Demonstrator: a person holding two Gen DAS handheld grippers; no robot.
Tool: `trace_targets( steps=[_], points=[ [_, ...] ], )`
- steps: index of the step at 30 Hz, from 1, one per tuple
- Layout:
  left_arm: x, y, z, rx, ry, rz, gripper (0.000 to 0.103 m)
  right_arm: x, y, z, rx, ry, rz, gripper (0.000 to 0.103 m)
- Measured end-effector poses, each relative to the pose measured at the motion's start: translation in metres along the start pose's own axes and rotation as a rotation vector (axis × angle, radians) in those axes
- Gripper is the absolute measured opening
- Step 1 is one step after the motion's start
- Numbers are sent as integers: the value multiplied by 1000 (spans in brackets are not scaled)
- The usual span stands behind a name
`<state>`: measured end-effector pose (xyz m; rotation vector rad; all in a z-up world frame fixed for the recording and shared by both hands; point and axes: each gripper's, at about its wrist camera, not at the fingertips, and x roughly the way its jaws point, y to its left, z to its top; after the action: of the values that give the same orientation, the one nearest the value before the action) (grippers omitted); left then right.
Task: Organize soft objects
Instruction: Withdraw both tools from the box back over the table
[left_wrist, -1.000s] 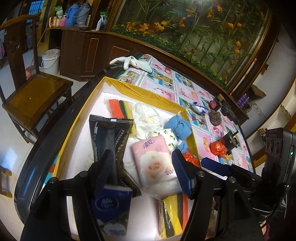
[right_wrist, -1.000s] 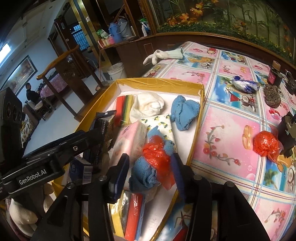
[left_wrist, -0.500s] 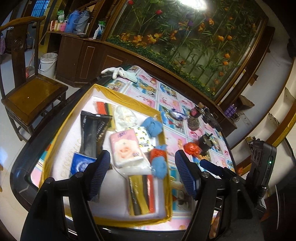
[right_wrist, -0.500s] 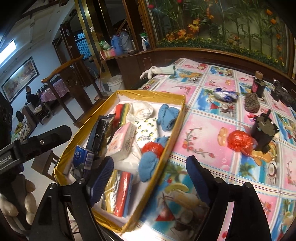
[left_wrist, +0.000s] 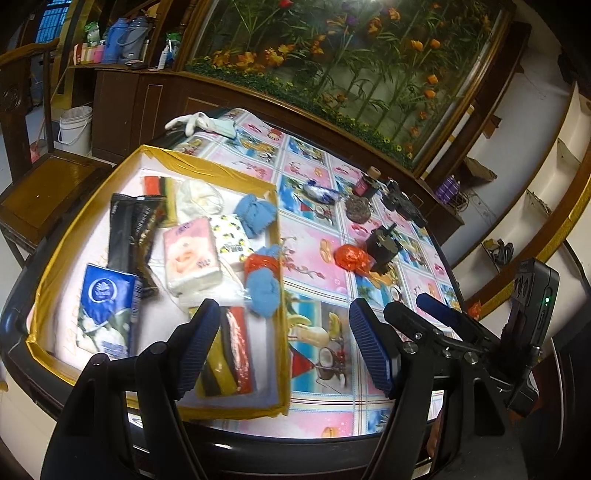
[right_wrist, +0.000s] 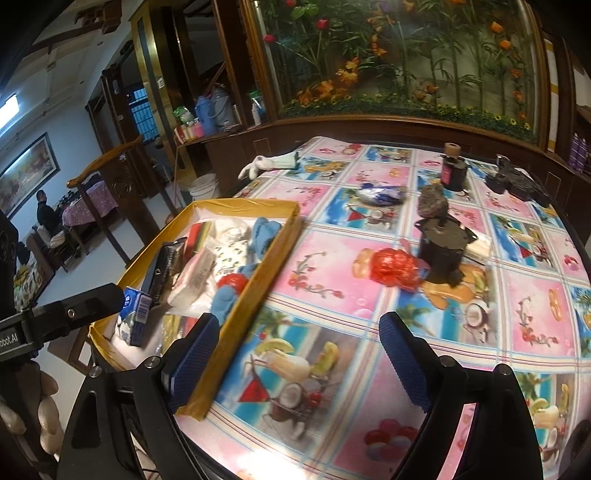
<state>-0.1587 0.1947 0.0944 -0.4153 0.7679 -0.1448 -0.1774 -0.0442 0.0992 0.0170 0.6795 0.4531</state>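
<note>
The red plastic bag lies on the table's cloth, straight ahead of the empty, wide-spread right gripper, nearer than the equally spread left gripper.

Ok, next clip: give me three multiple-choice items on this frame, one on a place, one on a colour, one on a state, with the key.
1. Where does the loose red bag lie?
A. in the box
B. on the tablecloth beside the dark pot
C. on the chair

2. What colour is the rim of the box?
A. yellow
B. green
C. white

3. How are the right tongs?
A. shut on a blue cloth
B. shut on nothing
C. open and empty

Key: 1 B, the bag rests against the dark pot, outside the box. 2 A, yellow tape runs round its edge. 3 C, the jaws stand wide apart over the tablecloth with nothing between them; the left tongs are open too.
</note>
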Motion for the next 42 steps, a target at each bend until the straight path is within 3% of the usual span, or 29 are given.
trace_targets(
  steps=[18,42],
  points=[
    [20,-45,-14,70,64,1,72,-27,-50,-13,72,-29,-12,89],
    [39,-74,-21,123,112,-13,72,-37,-74,-18,104,-44,-14,90]
  ],
)
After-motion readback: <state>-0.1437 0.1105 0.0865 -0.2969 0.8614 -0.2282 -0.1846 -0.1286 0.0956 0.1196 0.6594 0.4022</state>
